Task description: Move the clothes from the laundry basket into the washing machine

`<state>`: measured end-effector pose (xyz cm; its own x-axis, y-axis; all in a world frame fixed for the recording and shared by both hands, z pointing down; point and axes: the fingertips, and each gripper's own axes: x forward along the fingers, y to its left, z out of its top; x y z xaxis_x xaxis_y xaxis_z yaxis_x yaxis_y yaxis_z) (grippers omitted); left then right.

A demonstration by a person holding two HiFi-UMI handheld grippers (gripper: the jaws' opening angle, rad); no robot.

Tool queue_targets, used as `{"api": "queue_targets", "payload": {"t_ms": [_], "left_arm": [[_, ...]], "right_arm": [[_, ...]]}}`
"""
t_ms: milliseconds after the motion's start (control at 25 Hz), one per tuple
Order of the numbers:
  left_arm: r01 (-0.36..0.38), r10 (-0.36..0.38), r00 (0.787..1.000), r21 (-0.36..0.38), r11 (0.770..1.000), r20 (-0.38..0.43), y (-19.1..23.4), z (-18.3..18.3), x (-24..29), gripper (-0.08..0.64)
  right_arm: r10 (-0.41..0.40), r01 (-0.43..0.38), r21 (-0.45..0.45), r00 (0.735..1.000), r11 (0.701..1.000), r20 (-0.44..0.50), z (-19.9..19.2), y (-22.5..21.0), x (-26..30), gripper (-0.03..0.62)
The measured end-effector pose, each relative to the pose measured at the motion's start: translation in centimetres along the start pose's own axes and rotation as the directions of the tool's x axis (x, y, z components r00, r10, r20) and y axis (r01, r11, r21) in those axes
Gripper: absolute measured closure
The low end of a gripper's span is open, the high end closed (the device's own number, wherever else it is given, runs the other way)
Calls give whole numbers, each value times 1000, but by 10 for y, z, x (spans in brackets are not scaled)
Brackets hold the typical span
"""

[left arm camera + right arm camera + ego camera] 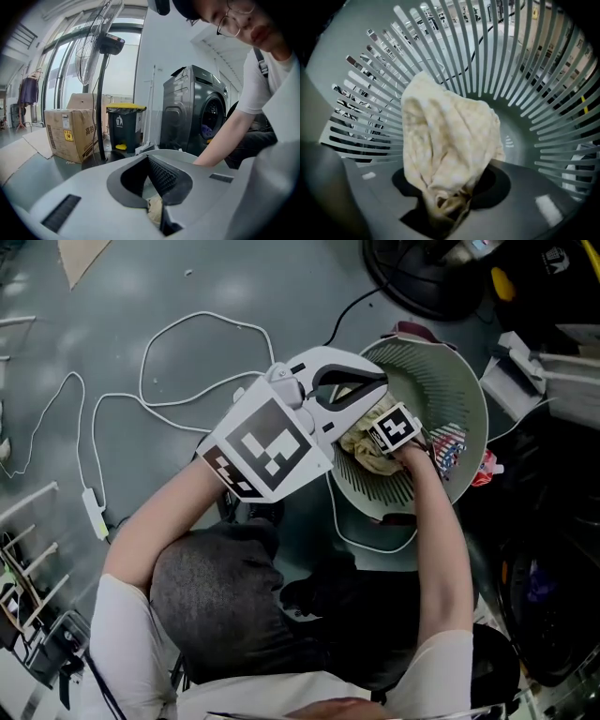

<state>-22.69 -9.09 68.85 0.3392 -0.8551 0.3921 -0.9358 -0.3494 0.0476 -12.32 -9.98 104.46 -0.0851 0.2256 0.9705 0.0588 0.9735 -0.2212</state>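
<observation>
The right gripper (445,202) pinches a bunched fold of the cream cloth (447,136) — probably soft, light and limp, so any gathered fold should hold. The cloth hangs inside the basket (534,108). The left gripper (148,159) is empty, fingers pressed together — the washer (197,112) stands beyond.

The cloth (450,140) hangs inside the laundry basket (450,381), pinched in the right gripper (445,204). The left gripper (380,382) sits over the basket's left rim. A cable (187,334) lies on the floor (234,287) left of the basket. The bin (124,124) stands left of the washing machine (194,112).
</observation>
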Motion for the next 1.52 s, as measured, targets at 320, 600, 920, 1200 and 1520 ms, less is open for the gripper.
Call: {"api": "queue_targets", "payload": {"t_ms": [320, 600, 920, 1200, 1520], "left_arm": [[-20, 19, 999, 21, 1000, 30, 1, 42, 7, 555], [5, -9, 998, 62, 998, 60, -12, 70, 17, 554], [20, -25, 999, 114, 993, 45, -25, 109, 21, 555], [58, -65, 996, 104, 993, 64, -42, 134, 32, 555], [133, -140, 986, 80, 988, 95, -74, 158, 51, 555]], "right_arm": [[-84, 88, -22, 987, 996, 135, 15, -2, -79, 350], [-142, 153, -16, 947, 988, 288, 25, -2, -139, 350], [-156, 176, -19, 911, 984, 382, 17, 23, -198, 350], [-207, 215, 40, 848, 976, 488, 3, 22, -254, 351], [-294, 244, 164, 779, 956, 554, -30, 22, -317, 351]]}}
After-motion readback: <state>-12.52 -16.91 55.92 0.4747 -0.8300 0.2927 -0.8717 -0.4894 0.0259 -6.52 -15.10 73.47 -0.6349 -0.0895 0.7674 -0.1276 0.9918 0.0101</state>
